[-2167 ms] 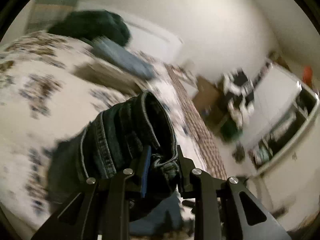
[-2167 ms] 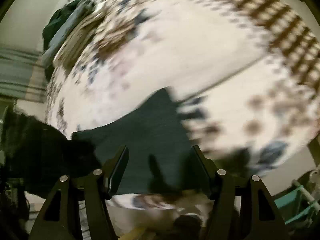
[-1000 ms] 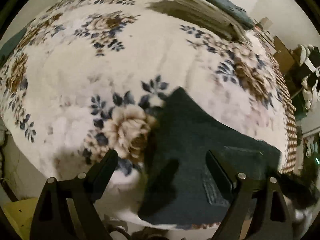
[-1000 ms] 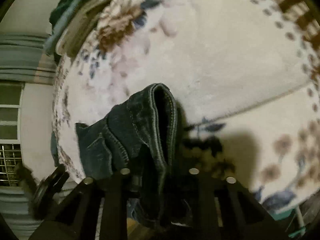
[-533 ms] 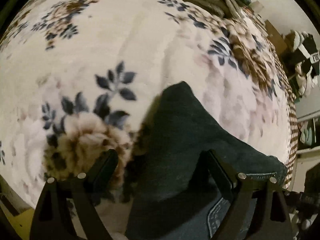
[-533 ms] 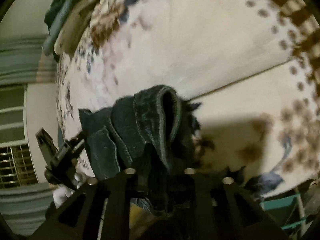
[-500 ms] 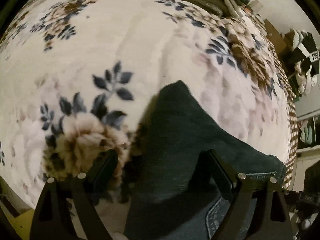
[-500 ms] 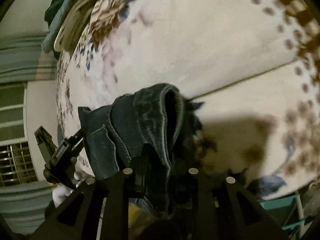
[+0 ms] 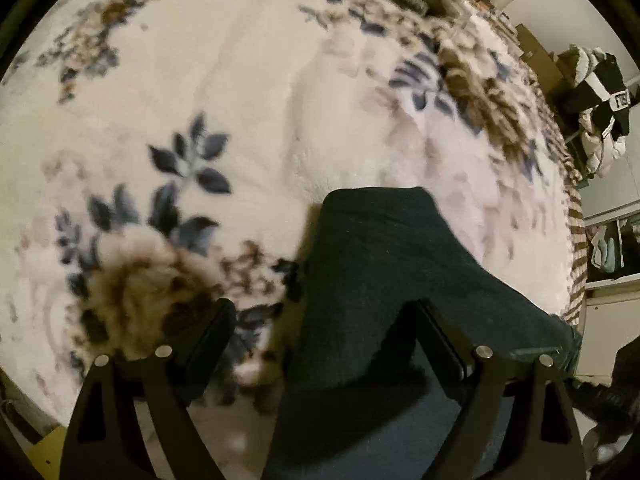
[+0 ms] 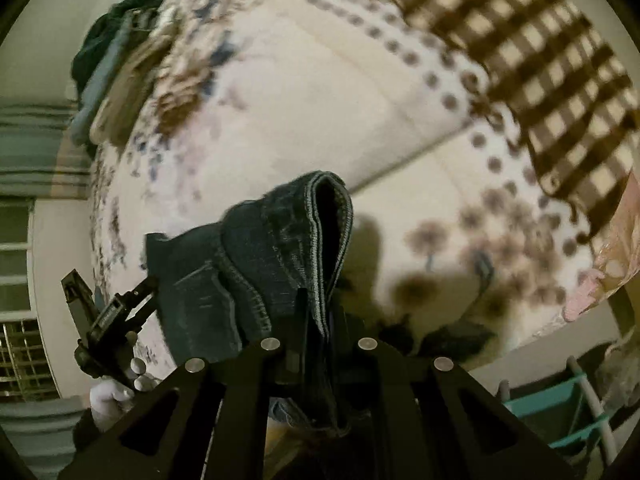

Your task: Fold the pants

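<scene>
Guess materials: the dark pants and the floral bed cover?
Pants: dark blue denim, likely cotton; pale contrast stitching, thick rolled seam, matte weave. Floral bed cover: plush fleece, probably synthetic; fuzzy, soft-edged print, slight sheen.

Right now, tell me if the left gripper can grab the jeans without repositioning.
Probably yes. The left gripper is open, and the jeans lie between its fingers with nothing in the way. The right gripper already clamps another part.

A floral blanket [image 9: 248, 92] covers the bed; folded clothes [image 10: 116, 68] sit at its far end, a teal rack [image 10: 576, 404] stands beside it.
</scene>
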Motion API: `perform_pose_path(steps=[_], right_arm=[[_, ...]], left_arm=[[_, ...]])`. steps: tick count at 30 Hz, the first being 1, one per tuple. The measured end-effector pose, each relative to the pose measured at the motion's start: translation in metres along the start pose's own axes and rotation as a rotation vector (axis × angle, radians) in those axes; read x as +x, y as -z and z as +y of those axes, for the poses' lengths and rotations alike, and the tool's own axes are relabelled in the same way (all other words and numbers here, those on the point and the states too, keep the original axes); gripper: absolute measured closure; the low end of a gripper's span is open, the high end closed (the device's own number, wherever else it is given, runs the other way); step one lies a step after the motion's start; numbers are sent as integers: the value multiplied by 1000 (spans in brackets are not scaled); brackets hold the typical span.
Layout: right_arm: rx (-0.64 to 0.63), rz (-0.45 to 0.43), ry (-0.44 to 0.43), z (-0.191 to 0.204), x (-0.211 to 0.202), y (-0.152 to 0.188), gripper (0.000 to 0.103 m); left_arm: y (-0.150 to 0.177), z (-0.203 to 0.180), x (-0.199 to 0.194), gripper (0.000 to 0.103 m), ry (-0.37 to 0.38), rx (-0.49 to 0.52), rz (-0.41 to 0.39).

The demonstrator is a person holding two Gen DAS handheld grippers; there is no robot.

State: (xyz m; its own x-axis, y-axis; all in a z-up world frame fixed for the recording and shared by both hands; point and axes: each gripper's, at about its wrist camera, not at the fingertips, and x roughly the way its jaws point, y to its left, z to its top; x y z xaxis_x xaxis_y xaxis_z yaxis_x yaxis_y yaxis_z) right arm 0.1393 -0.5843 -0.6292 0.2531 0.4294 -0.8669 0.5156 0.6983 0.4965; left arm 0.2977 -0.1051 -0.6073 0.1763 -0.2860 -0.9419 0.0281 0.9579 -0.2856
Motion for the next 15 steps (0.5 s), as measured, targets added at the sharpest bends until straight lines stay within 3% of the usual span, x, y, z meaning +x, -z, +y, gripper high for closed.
perform_pose_path(steps=[1,4,6,8,12,15], right_arm=[[-15,-3,20,-2,6,-3,94],[19,10,41,-9,21,-11,90],[61,32,53,-15,23,-13,59],[98,17,27,-18,13,-7,39],[160,-64,-100,-17,-25,37,35],[247,-54,-211,-15,-22,78,35]], left_arm=[[-2,2,9,10,-18,4,21],[-4,17,22,1,25,-38,50],[-4,20,16,1,41,-37,53],[1,22,3,1,58,-17,44],[23,32,-22,1,151,-35,53],[43,39,-25,1,221,-71,78]])
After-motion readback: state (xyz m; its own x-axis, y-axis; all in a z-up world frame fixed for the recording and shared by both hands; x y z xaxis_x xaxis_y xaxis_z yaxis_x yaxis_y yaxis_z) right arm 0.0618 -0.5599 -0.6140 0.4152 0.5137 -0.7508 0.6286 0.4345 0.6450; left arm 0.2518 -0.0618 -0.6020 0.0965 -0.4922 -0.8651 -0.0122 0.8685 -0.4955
